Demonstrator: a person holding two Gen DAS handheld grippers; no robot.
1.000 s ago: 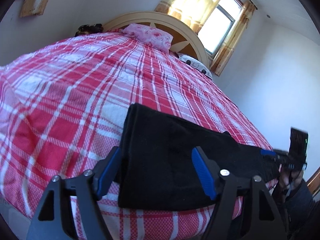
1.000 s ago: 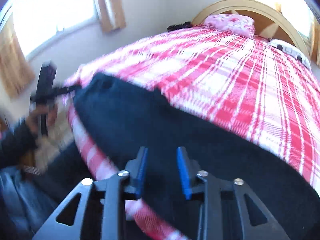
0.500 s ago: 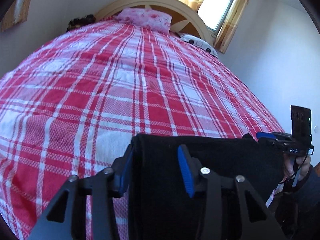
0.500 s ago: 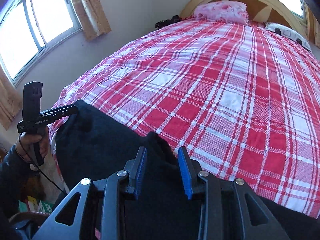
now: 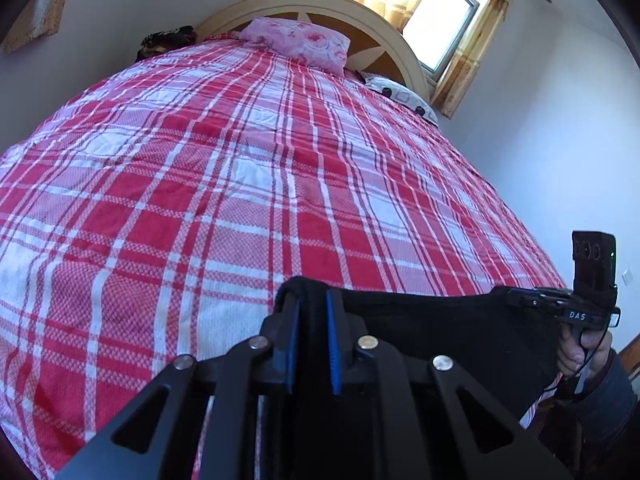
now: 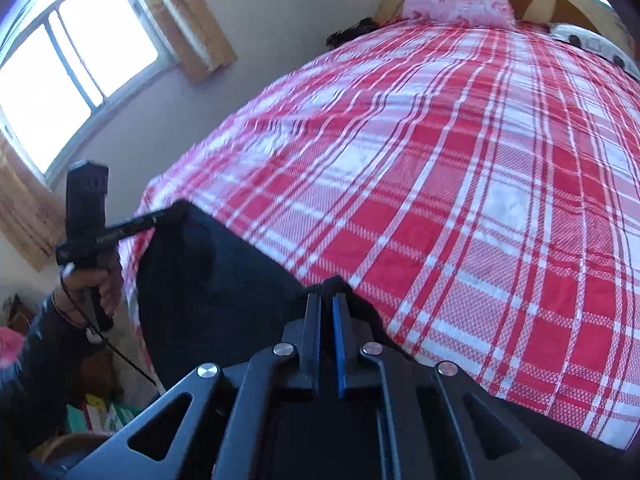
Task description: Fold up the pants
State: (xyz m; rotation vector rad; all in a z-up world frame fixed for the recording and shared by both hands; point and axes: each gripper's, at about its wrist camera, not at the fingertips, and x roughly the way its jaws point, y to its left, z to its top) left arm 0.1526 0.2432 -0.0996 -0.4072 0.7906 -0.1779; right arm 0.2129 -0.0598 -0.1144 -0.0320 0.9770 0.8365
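- Left wrist view: As our left gripper (image 5: 311, 304) presses its blue pads together on a bunched corner of the black pants (image 5: 440, 328), we see the cloth stretched rightward to our right gripper (image 5: 520, 300), whose tips are at the other corner. The pants sit at the near edge of the bed (image 5: 240, 184), over the red plaid bedspread (image 5: 168, 208), and part of them hangs below the edge. A pink pillow (image 5: 296, 42) and the headboard (image 5: 320, 4) lie well apart at the far end.
- Right wrist view: While our right gripper (image 6: 326, 300) pinches a raised tuft of the pants (image 6: 208, 280) between nearly closed pads, we see the left gripper (image 6: 176, 214) holding the opposite corner beside the bed's side. The dark cloth spans between both tools along the bedspread (image 6: 480, 200) edge; a window (image 6: 68, 64) shows behind.
- Progress, as we judge it: both corners are secured, so grasping is done. We cannot tell how many layers already lie doubled. The fold itself, carrying the held edge across and laying it flat, appears left to do.
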